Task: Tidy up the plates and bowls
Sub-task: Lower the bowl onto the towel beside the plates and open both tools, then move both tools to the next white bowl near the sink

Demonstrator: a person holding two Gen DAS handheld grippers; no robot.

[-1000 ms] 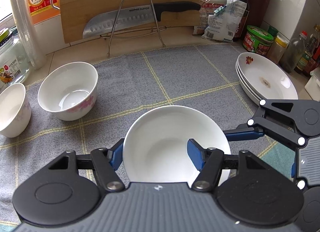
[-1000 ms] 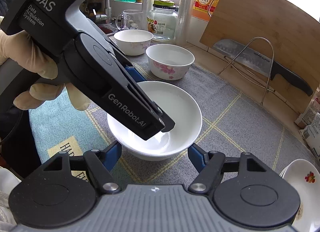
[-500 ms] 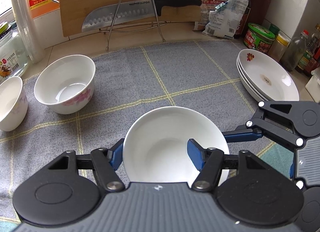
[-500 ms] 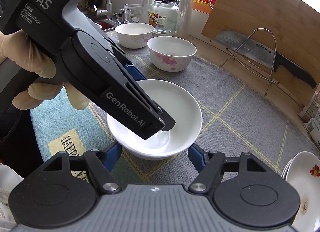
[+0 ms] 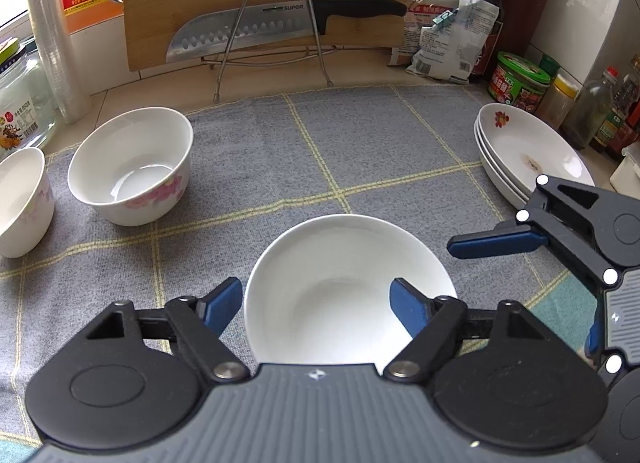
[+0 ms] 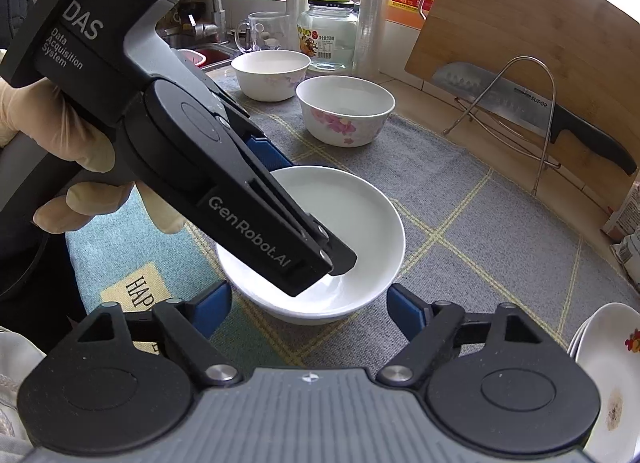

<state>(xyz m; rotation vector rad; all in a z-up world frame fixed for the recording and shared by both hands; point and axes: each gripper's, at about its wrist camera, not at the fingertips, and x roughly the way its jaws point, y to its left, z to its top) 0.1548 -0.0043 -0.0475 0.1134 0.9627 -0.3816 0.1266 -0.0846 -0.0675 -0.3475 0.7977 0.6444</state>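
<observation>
A plain white bowl (image 5: 344,287) sits on the grey mat. My left gripper (image 5: 316,305) is open, one finger outside the bowl's left rim and one inside it. In the right wrist view the same bowl (image 6: 360,219) lies under the left gripper's body. My right gripper (image 6: 310,309) is open and empty just in front of the bowl. Two flowered bowls (image 5: 132,167) (image 5: 20,199) stand at the left. A stack of white plates (image 5: 528,151) stands at the right.
A cutting board and a knife on a wire rack (image 5: 272,31) stand at the back. Jars and bottles (image 5: 520,83) line the right back corner. A glass jar (image 5: 20,103) stands at the far left. A sink (image 6: 200,51) lies beyond the mat.
The left gripper's fingers have spread a little wider around the bowl's rim, and the bowl has sunk lower in view. The right gripper has drawn back slightly.
</observation>
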